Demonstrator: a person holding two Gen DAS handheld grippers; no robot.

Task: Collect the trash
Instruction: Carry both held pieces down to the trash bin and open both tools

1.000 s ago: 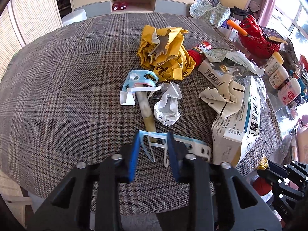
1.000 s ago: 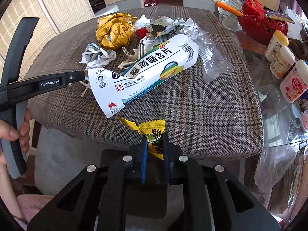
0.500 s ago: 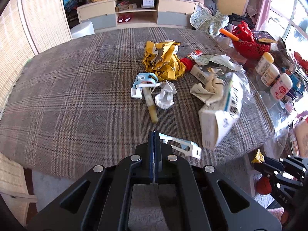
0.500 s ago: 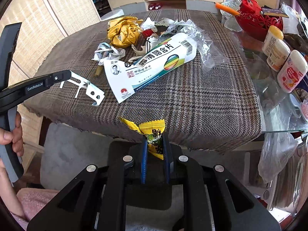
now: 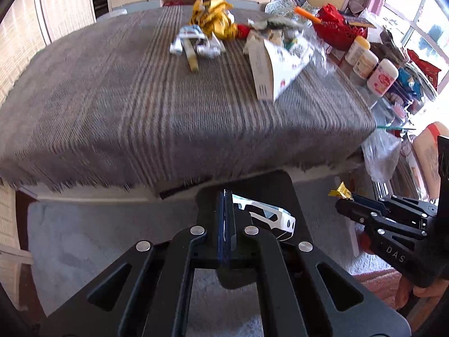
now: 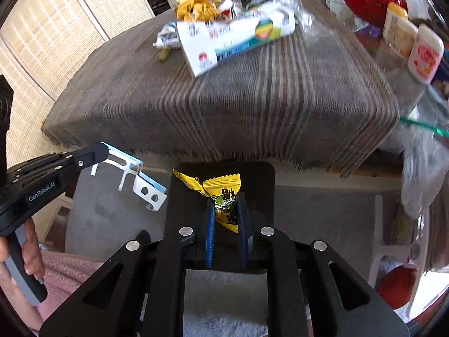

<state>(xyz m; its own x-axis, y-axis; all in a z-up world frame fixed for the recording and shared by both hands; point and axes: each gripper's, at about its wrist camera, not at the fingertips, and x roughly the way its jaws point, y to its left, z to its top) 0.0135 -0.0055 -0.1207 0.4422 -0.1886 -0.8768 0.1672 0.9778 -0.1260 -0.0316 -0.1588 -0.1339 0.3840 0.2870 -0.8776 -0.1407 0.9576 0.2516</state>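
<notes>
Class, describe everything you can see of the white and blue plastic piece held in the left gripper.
The white and blue plastic piece is a thin, flat, rigid-looking cut-out frame: white face, pale blue edging, slotted openings, small prongs hanging down, and two round holes near its free end. The left gripper is shut on one end; the rest sticks out sideways, unsupported. It hangs in the air off the table edge, above the grey floor and next to a black bin, touching nothing else. The right gripper's yellow wrapper is close but apart.
</notes>
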